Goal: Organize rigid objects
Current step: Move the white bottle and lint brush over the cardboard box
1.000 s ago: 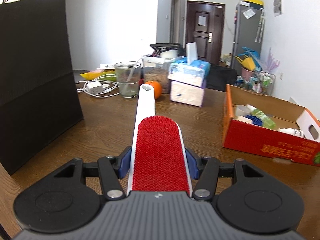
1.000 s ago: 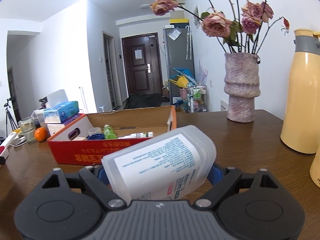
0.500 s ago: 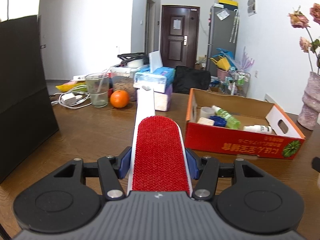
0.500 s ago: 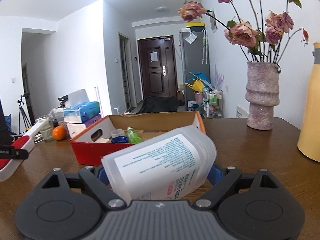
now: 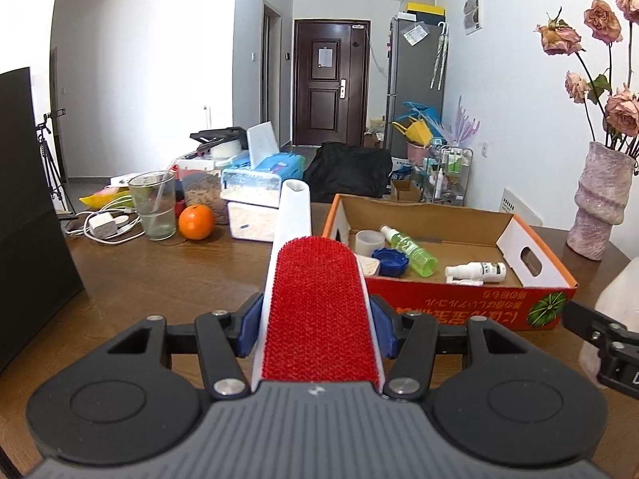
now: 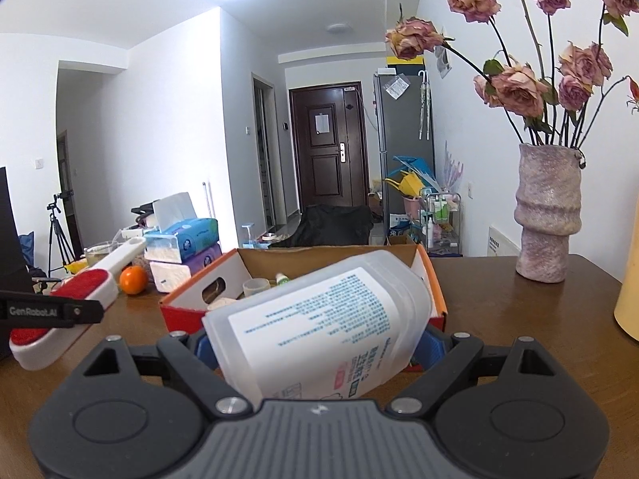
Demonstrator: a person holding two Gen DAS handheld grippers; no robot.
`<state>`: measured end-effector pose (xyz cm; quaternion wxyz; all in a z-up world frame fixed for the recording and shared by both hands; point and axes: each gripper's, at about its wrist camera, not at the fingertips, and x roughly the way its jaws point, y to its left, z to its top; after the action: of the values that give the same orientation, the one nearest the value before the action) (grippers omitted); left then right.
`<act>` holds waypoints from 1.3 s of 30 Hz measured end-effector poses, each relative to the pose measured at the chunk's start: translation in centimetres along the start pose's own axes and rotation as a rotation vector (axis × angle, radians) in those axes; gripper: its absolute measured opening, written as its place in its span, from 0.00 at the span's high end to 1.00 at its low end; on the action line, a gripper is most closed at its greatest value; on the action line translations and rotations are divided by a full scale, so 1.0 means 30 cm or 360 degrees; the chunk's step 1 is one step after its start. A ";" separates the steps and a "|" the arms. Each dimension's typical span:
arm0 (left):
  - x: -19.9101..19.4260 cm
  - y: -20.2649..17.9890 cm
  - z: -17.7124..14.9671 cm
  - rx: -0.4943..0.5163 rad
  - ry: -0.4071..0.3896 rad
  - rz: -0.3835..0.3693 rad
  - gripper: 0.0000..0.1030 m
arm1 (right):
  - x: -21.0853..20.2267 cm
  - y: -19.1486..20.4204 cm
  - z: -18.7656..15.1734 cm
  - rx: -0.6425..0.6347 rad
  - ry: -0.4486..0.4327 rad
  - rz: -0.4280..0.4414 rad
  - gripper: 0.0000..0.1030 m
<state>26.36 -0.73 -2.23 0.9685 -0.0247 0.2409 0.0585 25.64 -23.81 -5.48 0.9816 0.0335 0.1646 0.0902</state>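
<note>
My left gripper (image 5: 317, 325) is shut on a white lint brush with a red pad (image 5: 317, 299); its handle points toward the open red cardboard box (image 5: 459, 303). The brush (image 6: 76, 299) shows at the left in the right wrist view. My right gripper (image 6: 317, 345) is shut on a translucent white bottle with a printed label (image 6: 319, 319), held tilted in front of the box (image 6: 187, 311). That bottle (image 5: 615, 303) shows at the right edge of the left wrist view. Inside the box lie a green bottle (image 5: 407, 245), a small white spray bottle (image 5: 477, 271), a blue lid (image 5: 389, 261) and a cup (image 5: 369, 241).
On the brown table (image 5: 159, 271) stand an orange (image 5: 195, 221), a glass (image 5: 153, 205), stacked tissue boxes (image 5: 259, 195) and chargers with cables (image 5: 106, 225). A black bag (image 5: 28, 215) stands at the left. A vase of dried roses (image 6: 545, 215) and a yellow jug (image 6: 629, 279) sit at the right.
Both grippers have moved toward the box and each other, still holding the brush and the bottle. The box has shifted toward the middle of both views, and each gripper now shows in the other's view.
</note>
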 end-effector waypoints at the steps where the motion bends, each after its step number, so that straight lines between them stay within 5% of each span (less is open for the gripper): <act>1: 0.004 -0.006 0.006 -0.0002 -0.0003 -0.0006 0.45 | 0.005 0.002 0.006 0.0001 -0.0005 0.0003 0.12; 17: 0.120 -0.097 0.123 0.0041 -0.0035 -0.0010 0.45 | 0.152 0.002 0.104 0.0033 -0.0038 0.0034 0.12; 39: 0.437 -0.171 0.251 0.0112 0.0027 0.0017 0.45 | 0.477 -0.074 0.209 0.0065 0.0073 -0.0022 0.12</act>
<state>41.99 -3.90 -1.63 0.9663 0.0102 0.2512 0.0548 41.37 -23.52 -4.32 0.9773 0.0502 0.1892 0.0808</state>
